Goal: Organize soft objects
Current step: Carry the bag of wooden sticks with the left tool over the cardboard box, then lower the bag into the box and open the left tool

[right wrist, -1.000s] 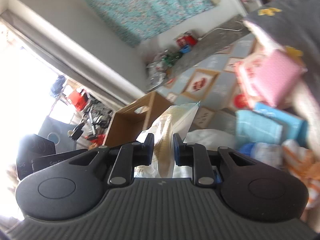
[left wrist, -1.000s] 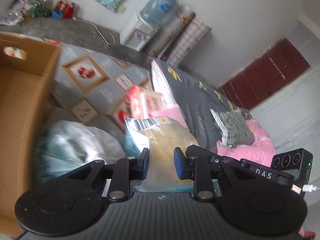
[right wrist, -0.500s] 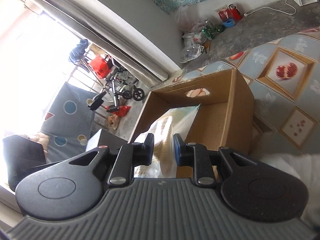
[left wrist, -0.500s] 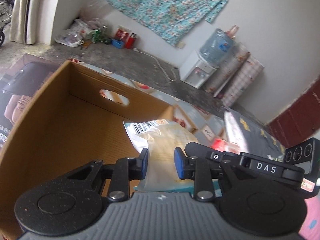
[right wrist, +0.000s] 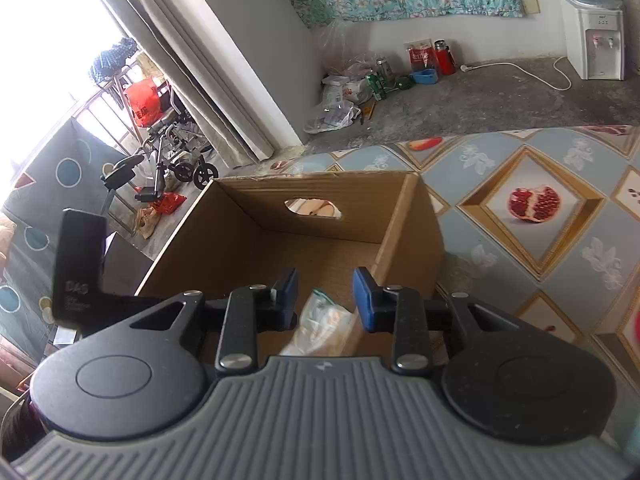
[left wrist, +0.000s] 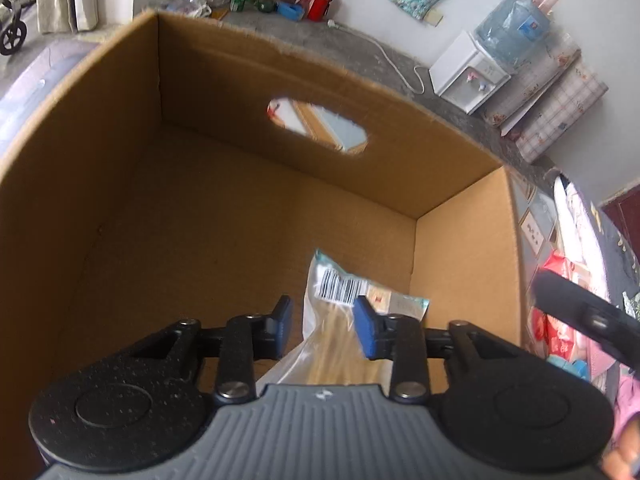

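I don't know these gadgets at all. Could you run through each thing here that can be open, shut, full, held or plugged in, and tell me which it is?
Left gripper: jaws opening, plastic packet between them, pads off it.
Right gripper: jaws opening, packet's other end between them, not pinched.
Plastic packet: sealed, released inside the box.
Cardboard box: open-topped, holding only the packet.
Water dispenser: bottle mounted on top.
White power cord: lying unplugged on the floor.

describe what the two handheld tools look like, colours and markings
Both match: the left tool and right tool have blue pads on black linkage arms with silver screws, round black discs either side, and a ribbed grey body. A black block reads DAS.
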Tool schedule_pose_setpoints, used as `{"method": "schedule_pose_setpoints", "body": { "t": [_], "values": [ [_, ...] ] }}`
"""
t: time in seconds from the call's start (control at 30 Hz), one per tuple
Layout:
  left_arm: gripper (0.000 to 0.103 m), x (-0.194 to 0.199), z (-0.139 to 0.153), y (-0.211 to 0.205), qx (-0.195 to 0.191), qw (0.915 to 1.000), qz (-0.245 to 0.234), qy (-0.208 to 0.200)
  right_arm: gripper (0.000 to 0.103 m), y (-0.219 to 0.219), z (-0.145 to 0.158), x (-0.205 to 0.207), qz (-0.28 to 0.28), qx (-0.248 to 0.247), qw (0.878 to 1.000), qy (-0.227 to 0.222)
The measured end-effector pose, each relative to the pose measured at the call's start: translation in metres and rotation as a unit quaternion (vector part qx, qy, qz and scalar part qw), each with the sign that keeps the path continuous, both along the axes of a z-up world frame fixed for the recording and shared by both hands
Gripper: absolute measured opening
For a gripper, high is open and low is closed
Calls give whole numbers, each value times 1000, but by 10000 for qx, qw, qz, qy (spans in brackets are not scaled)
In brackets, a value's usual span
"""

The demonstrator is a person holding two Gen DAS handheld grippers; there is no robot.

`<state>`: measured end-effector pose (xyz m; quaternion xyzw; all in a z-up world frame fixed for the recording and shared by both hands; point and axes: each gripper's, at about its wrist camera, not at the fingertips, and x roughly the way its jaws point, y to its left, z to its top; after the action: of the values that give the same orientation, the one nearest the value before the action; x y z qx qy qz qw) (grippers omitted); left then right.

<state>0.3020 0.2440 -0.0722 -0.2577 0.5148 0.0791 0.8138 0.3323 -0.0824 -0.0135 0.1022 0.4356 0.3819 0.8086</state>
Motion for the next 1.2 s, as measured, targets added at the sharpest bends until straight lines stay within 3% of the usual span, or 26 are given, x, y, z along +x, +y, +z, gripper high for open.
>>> {"method": "schedule_pose_setpoints", "body": {
  "t": [0.17, 0.37, 0.43, 0.57, 1.0, 1.2],
  "values": [
    [46, -3, -5, -6, -23, 9992, -362, 174, 33, -31, 7, -15, -26, 46, 10000, -38],
    [54, 5, -27, -18, 448, 9927, -932, 623, 35, -51, 10, -31, 29, 100, 9999, -79],
    [54, 9, -29, -19, 415, 9931, -944, 559, 36, -53, 9, -34, 18, 110, 9999, -24],
    [43, 23, -26, -24, 464, 9936, -943, 417, 36, -58, 5, -39, -1, 124, 9999, 40],
    [39, 52, -19, -26, 658, 9952, -698, 203, 38, -78, -7, -39, -186, 198, 9994, 230],
    [56, 15, 7, -18, 628, 9895, -1303, 35, 41, -84, 0, -45, -159, 255, 9995, 124]
  ]
}}
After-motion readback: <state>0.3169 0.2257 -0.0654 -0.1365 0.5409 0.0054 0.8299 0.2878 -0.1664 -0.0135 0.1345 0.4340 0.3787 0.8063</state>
